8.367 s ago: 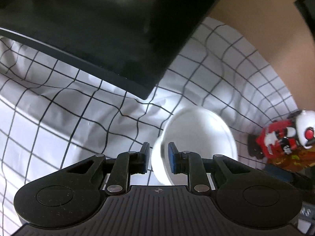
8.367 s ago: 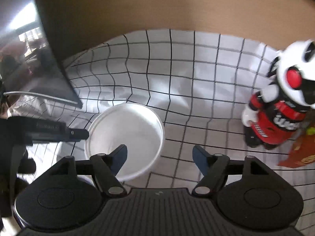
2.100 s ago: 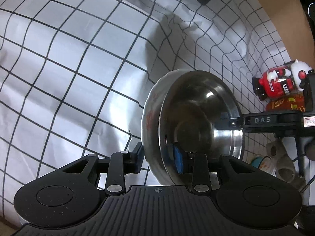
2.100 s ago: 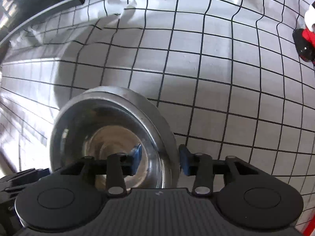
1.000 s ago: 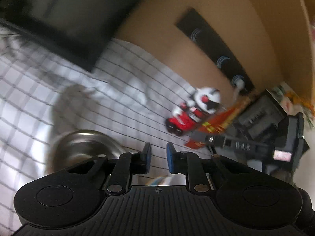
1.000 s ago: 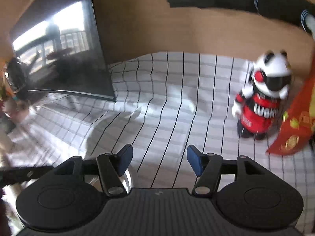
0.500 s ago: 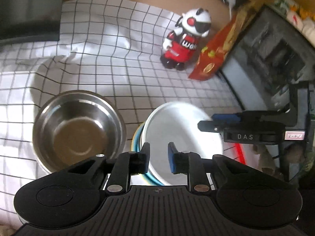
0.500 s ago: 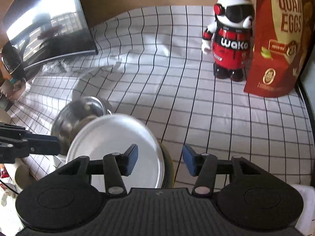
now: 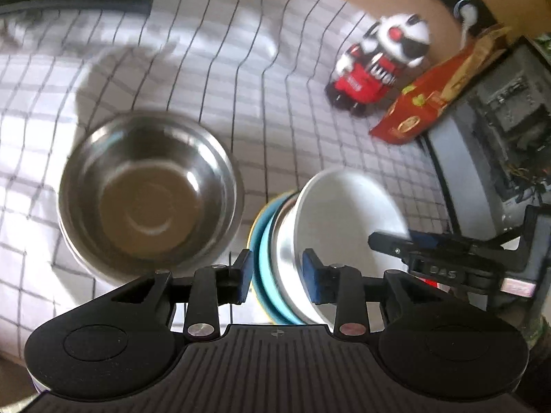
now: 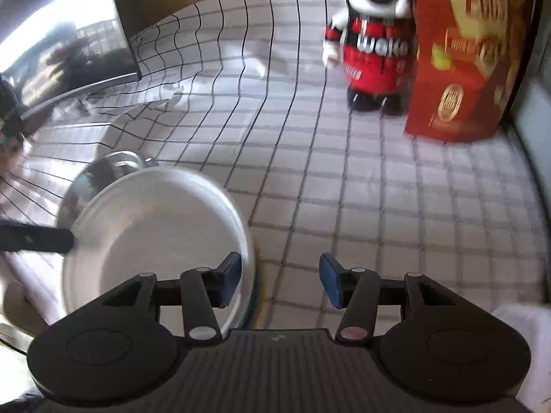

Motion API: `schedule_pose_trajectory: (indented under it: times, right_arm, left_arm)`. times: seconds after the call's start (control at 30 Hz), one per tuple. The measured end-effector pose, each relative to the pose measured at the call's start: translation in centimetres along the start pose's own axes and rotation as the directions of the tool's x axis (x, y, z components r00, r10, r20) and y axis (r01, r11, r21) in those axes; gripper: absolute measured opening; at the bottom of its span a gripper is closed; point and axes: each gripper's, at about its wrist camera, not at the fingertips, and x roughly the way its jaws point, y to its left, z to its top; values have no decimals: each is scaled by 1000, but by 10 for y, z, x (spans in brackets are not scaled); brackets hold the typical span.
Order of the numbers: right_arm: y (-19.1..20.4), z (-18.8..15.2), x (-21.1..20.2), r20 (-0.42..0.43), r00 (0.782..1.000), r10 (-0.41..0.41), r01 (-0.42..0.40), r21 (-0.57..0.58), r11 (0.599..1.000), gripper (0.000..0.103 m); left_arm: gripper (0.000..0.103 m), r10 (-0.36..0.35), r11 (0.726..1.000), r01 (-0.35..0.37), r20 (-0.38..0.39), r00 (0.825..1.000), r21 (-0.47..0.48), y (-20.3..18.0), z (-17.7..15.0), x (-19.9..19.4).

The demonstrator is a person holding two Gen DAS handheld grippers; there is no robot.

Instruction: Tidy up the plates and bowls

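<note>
Plate stack (image 9: 275, 261) between left gripper (image 9: 277, 272) jaws

Open right claw (image 10: 279, 284) over white bowl (image 10: 155, 230)

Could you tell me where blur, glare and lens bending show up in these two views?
Left wrist view: motion blur smears the panda toy and cloth, a bright highlight sits inside the steel bowl, and the gripper body stays sharp. Right wrist view: the red bag and white bowl are soft, grid lines bow outward, and the screen mirrors bright daylight.
</note>
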Motion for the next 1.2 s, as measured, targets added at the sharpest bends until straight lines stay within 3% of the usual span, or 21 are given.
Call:
schedule_pose_trajectory:
  times: [0.1, 0.23, 0.43, 0.67, 0.77, 0.9, 1.2]
  right_arm:
    - [-3, -5, 14, -58, 993, 100, -96, 72, 993, 51]
    - [-1, -10, 33, -95, 991, 98, -90, 87, 992, 51]
    - [-7, -17, 47, -138, 975, 177, -151, 180, 972, 52]
    - [-11, -18, 54, -155, 966, 209, -175, 206, 963, 51]
    - [-12, -16, 55, -157, 964, 213, -179, 205, 962, 52]
    - [-11, -14, 55, -159, 965, 211, -178, 199, 964, 52]
    - [-7, -25, 52, -173, 957, 234, -195, 214, 957, 52]
  left_arm:
    - [36, -1, 999, 0, -49, 999, -32, 5, -5, 16]
    - [39, 5, 999, -7, -46, 999, -41, 4, -5, 30]
    - [43, -5, 998, 3, -30, 1000, -57, 5, -2, 30]
    - [49, 34, 995, -42, -78, 996, -95, 9, -14, 35]
    - [44, 13, 992, -22, -73, 997, -126, 13, -12, 40]
    - [46, -37, 990, 26, -77, 996, -140, 12, -10, 48]
    - [46, -42, 989, 29, -93, 995, -143, 15, -13, 42]
